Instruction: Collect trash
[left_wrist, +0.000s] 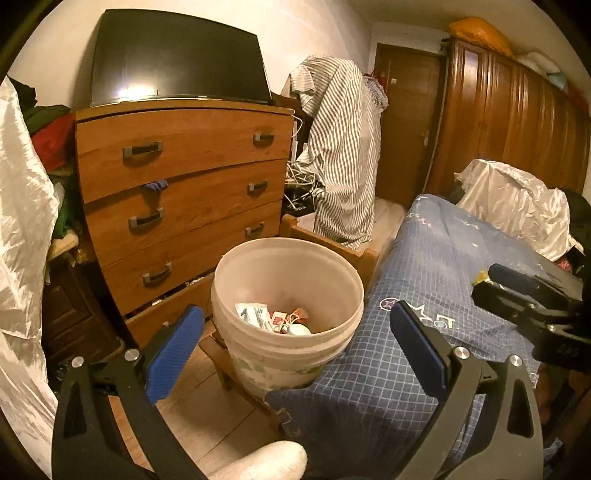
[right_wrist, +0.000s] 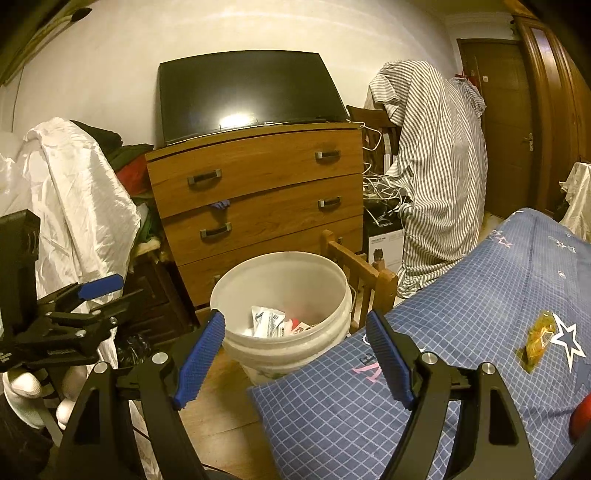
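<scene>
A white plastic bucket (left_wrist: 280, 354) (right_wrist: 288, 354) stands on the floor between the dresser and the bed, with paper wrappers and other trash (left_wrist: 273, 317) (right_wrist: 269, 321) in its bottom. My left gripper (left_wrist: 297, 310) is open and empty, its blue pads on either side of the bucket in the left wrist view. It also shows at the left of the right wrist view (right_wrist: 118, 291). My right gripper (right_wrist: 295, 319) is open and empty, near the bucket's front rim. A crumpled yellow wrapper (right_wrist: 539, 339) lies on the blue checked bedspread (right_wrist: 461, 314).
A wooden dresser (left_wrist: 177, 184) with a dark TV (left_wrist: 177, 55) on it stands behind the bucket. A low wooden chair (right_wrist: 369, 280) stands by the bucket, and a striped shirt (left_wrist: 340, 155) hangs behind. White satin cloth (right_wrist: 81, 206) is heaped at left. A wardrobe (left_wrist: 517, 122) lines the right wall.
</scene>
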